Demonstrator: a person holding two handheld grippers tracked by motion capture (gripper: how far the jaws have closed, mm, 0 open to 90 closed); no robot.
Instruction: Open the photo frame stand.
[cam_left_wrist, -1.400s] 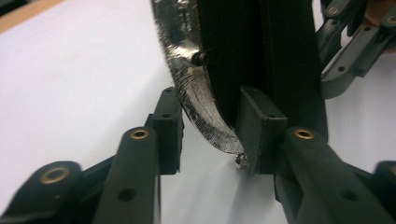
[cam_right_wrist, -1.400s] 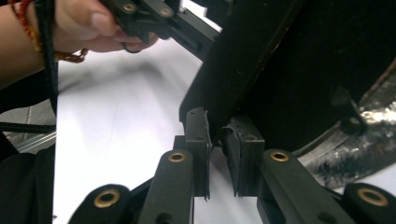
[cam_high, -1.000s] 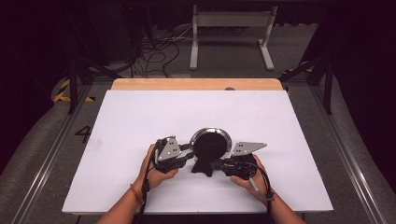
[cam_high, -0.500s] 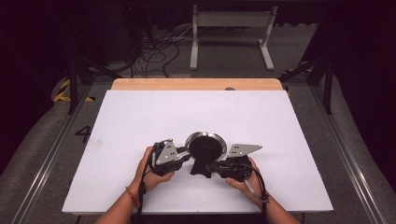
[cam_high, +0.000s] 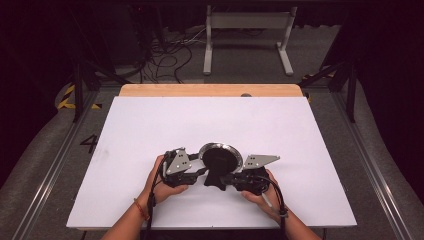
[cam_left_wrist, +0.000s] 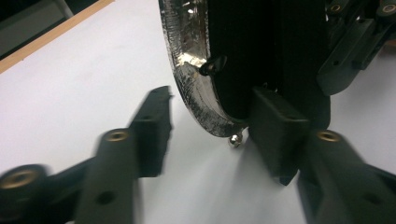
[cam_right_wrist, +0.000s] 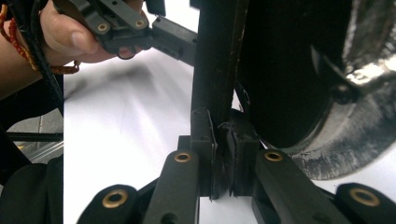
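Black jaws of the right gripper (cam_right_wrist: 219, 154) pinch tight on the thin black stand (cam_right_wrist: 212, 70) of a round, silver-rimmed mirror (cam_high: 220, 157). Left gripper (cam_left_wrist: 210, 135): jaws have just been opening; they stand apart astride the mirror's lower rim, the left jaw clear of it, the other beside its dark back, contact unclear. Mirror sits between both hands at the near middle of the white table (cam_high: 150, 125), wooden edge at the far side.

L hand-held gripper (cam_high: 200, 172) jaws just opened; R hand-held gripper (cam_high: 225, 181) clamped.
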